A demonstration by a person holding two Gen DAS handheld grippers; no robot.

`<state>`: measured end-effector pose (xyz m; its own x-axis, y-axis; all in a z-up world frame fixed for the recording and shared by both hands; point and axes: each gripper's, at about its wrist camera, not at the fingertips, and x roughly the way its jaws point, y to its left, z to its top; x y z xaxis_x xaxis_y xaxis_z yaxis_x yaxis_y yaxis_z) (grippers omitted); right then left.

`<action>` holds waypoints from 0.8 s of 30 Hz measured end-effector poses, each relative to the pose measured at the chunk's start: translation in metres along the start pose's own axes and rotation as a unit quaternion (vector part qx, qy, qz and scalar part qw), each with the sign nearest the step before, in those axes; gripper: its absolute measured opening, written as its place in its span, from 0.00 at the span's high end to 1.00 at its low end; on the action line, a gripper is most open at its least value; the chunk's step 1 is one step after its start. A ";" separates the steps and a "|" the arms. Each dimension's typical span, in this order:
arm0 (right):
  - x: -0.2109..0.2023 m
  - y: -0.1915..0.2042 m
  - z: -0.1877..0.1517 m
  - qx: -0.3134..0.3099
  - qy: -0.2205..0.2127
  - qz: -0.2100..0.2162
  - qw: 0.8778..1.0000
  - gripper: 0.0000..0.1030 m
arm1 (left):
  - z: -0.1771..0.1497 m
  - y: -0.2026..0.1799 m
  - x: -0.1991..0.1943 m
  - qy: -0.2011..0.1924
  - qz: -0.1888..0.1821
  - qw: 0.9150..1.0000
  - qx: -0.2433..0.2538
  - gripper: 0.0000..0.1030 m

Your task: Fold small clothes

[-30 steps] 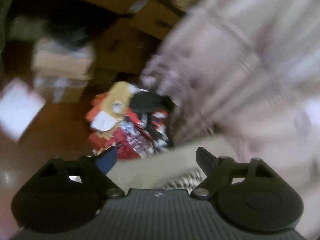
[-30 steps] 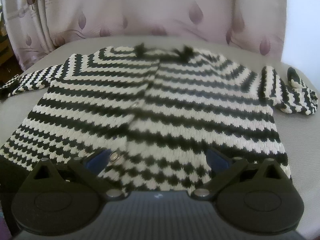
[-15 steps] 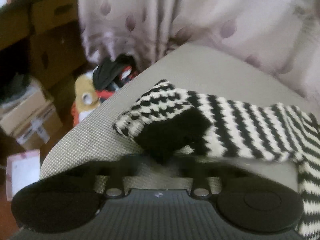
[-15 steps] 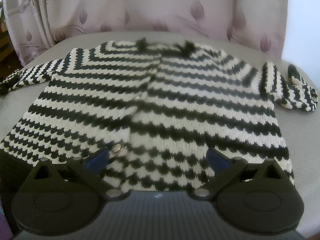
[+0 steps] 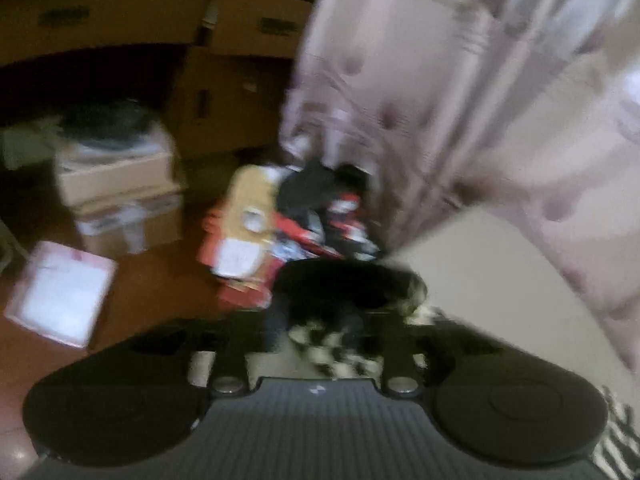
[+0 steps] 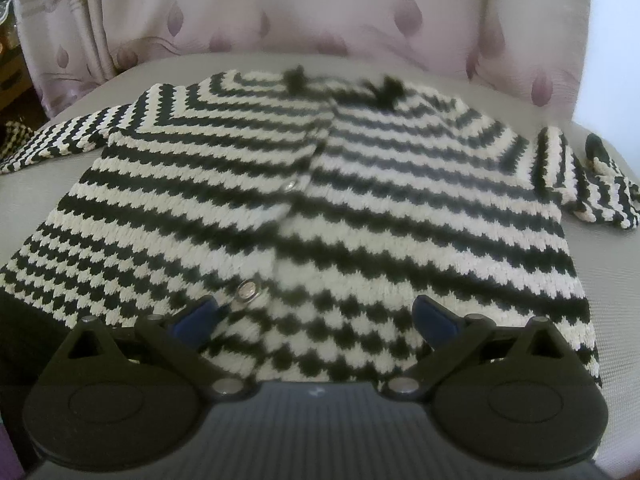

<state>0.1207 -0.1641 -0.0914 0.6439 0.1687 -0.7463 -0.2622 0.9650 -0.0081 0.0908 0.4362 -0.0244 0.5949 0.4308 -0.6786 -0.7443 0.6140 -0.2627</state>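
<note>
A black-and-white striped knit cardigan lies flat and buttoned on the grey woven table, hem at six o'clock beneath the right gripper, whose jaws stand wide and empty over it. Its long left sleeve runs toward nine o'clock, nearer the left gripper. There the jaws have just been opening with the dark, nubbly sleeve cuff between them, but blur hides whether they grip it.

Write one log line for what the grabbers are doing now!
left gripper: just opening, sleeve cuff between | right gripper: open over black-and-white striped knitted cardigan
</note>
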 end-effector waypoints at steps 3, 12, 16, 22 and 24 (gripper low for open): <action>-0.003 -0.003 0.000 0.005 -0.003 0.004 1.000 0.00 | 0.000 0.008 -0.006 -0.042 0.027 0.999 -0.012 0.12; -0.033 -0.078 -0.005 0.112 -0.066 0.011 0.991 0.00 | -0.042 -0.063 -0.051 -0.039 -0.056 0.994 0.086 0.14; -0.051 -0.175 -0.013 0.243 -0.103 0.015 0.964 0.00 | -0.095 -0.121 -0.065 -0.039 -0.105 0.980 0.164 0.12; -0.047 -0.317 -0.019 0.358 -0.119 -0.024 0.926 0.06 | -0.156 -0.175 -0.050 -0.024 -0.135 0.964 0.227 0.11; -0.036 -0.348 -0.006 0.337 -0.101 -0.072 0.933 0.18 | -0.167 -0.183 -0.040 -0.016 -0.128 0.965 0.227 0.11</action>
<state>0.1843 -0.5070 -0.0660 0.7774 -0.0047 -0.6290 0.3066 0.8760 0.3724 0.1520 0.1960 -0.0640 0.7564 0.2419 -0.6077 -0.3662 0.9265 -0.0870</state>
